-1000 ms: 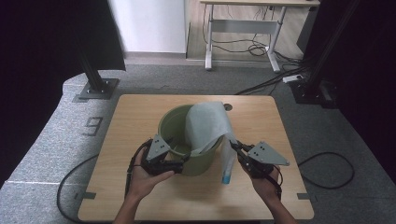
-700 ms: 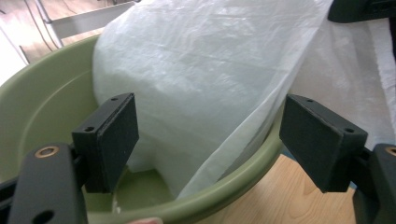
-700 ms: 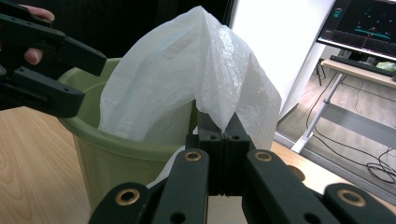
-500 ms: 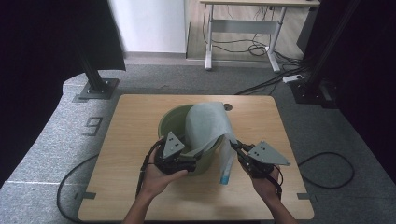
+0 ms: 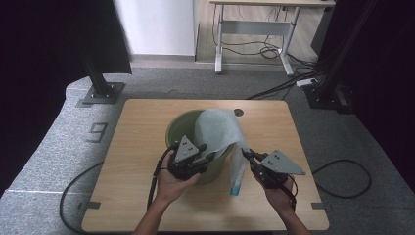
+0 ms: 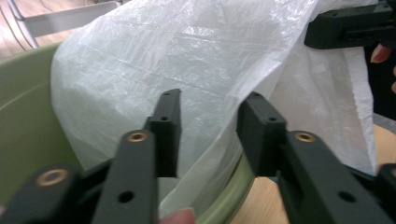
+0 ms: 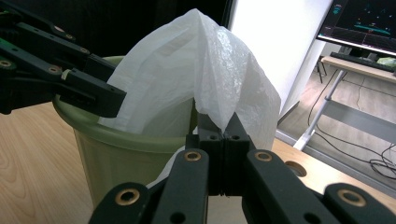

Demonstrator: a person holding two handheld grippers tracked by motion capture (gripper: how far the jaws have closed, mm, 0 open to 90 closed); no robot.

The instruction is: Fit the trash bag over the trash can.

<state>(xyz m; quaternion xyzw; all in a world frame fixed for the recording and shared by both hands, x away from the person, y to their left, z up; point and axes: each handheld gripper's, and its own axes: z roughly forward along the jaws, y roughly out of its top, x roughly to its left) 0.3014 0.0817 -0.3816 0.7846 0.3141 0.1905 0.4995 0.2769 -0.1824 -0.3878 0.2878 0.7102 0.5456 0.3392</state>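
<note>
Two grippers are working at a green bin that is standing near the middle of a wooden table, with a white plastic bag bulging up out of its mouth and spilling over its right rim. On the left, the left gripper is reaching across the near rim of the bin; its jaws have just been closing and are standing partly apart, with a fold of the bag lying between them, though the pads are not yet pressing on it. On the right, the right gripper is sitting just beside the bin, its jaws pressed fully together and pinching an edge of the bag, whose loose end is hanging down the bin's outer wall toward the table.
</note>
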